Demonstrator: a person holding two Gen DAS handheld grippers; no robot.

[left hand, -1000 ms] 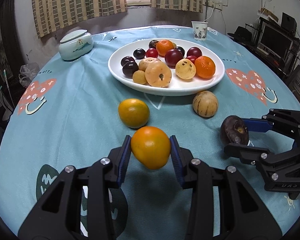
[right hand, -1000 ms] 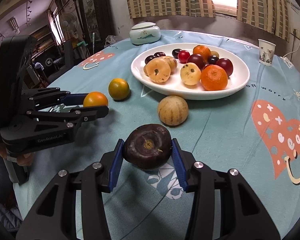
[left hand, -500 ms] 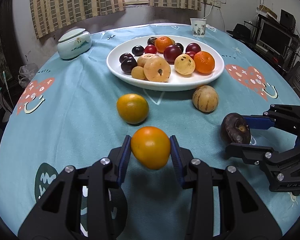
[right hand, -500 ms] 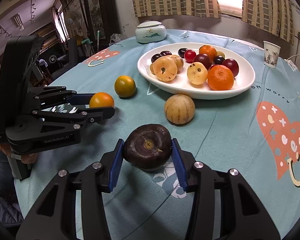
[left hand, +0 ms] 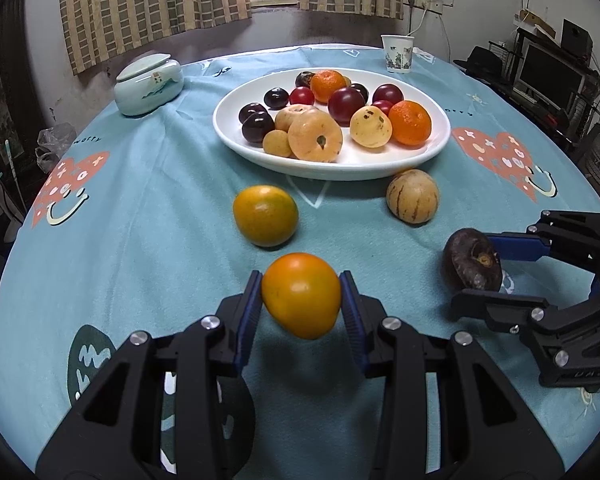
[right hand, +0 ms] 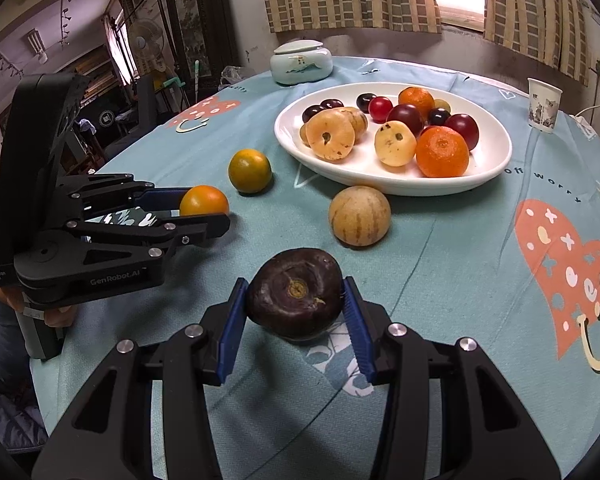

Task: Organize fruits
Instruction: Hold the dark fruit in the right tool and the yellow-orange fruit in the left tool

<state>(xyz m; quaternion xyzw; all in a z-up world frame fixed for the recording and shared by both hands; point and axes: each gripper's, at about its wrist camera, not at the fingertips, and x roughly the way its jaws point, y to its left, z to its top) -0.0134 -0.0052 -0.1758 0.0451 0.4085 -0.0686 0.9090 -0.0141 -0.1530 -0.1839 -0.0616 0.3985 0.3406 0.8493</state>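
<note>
Nearest in the left wrist view, the left gripper (left hand: 301, 307) clamps an orange fruit (left hand: 301, 295) between its blue pads, lifted clear of the tablecloth (left hand: 140, 216) with a shadow below it. Off to its right, the right gripper (right hand: 296, 306) is closed on a dark purple fruit (right hand: 295, 293), stem scar facing the camera, just above the cloth; the same fruit shows in the left view too (left hand: 473, 266). Beyond the grippers, two fruits lie loose on the cloth: a yellow-green citrus (left hand: 265, 215) and a pale striped melon-like fruit (left hand: 412, 196), the latter just beside the rim of the white plate (left hand: 440, 140). The plate holds a heap of fruit: two tangerines, several dark and red plums, and some tan, spotted fruits. Farther back stand a pale lidded jar (left hand: 148, 84) on the left and a paper cup (left hand: 397, 54) on the right, near the table's far edge by the curtains (left hand: 152, 0).
</note>
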